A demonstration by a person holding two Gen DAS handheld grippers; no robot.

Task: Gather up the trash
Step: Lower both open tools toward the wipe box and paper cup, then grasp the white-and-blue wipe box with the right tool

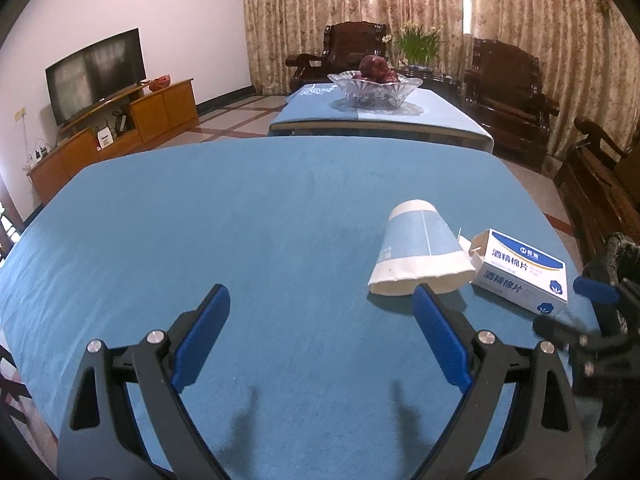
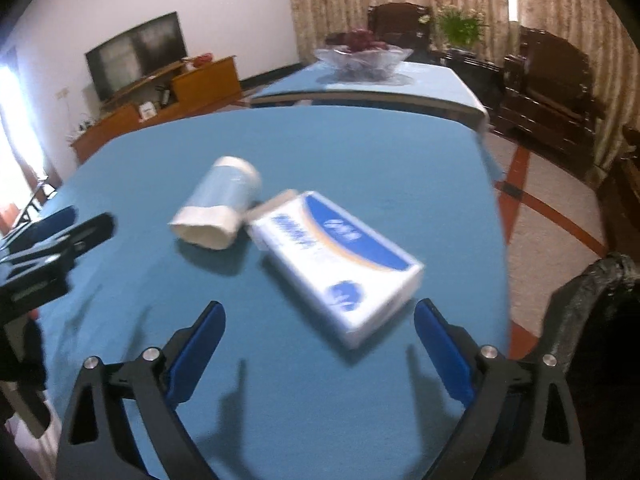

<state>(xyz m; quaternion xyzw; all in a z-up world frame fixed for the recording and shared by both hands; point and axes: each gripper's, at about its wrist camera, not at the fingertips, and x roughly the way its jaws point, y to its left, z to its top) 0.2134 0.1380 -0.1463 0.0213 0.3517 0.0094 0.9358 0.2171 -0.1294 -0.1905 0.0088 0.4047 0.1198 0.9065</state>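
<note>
White and blue box (image 1: 520, 274) at four o'clock on the table reads "酒精棉片" on its top and its side; smaller print illegible.

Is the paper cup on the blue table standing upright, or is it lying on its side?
Lying on its side. The paper cup rests along the table, its open mouth facing the camera, beside the box.

Blue tablecloth (image 1: 240, 208), pale-blue-and-white paper cup (image 1: 418, 250), white box (image 1: 520, 272) with blue bands, floral beige curtains (image 1: 320, 12).

Paper cup (image 1: 420, 252) on side — touching box (image 1: 520, 272).
</note>
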